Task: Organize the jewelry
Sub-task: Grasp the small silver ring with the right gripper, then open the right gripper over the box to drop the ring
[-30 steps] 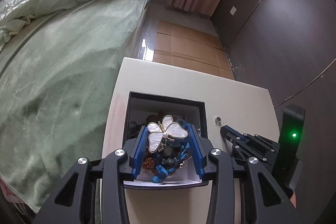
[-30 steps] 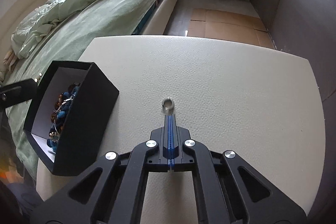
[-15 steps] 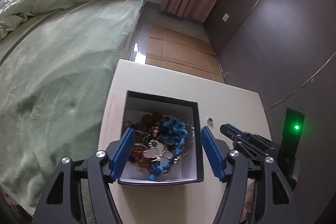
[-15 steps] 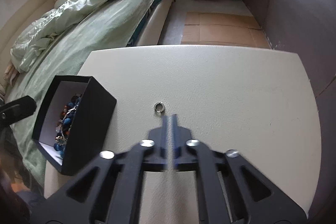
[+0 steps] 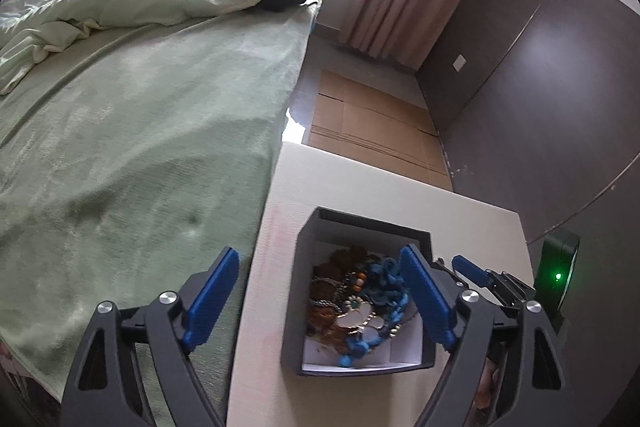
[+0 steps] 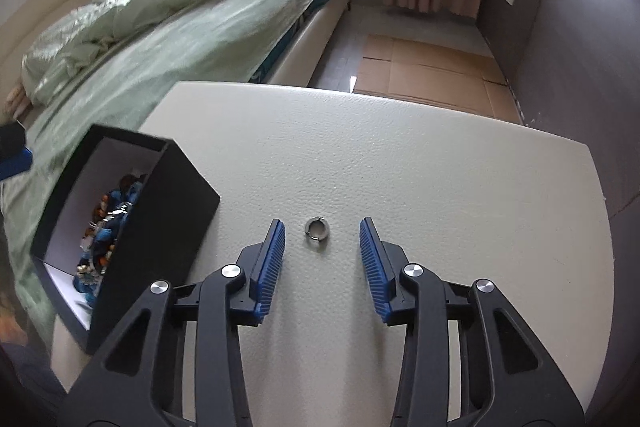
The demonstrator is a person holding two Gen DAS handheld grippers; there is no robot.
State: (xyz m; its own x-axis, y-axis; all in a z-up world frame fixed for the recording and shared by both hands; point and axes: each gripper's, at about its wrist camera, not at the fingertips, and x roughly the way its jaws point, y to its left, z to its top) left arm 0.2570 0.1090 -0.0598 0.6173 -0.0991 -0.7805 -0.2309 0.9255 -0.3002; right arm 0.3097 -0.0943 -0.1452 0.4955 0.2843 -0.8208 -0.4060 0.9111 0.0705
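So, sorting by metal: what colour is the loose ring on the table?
Silver-grey ring; right wrist view shows it best.

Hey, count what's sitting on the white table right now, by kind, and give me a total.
Black jewelry box, jewelry tangled inside: 1
Loose silver ring, between the open right tongs: 1
Total on the table: 2

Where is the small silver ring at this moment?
In the right wrist view, the small silver ring lies on the white textured table, between the open right tongs, right of the black jewelry box.
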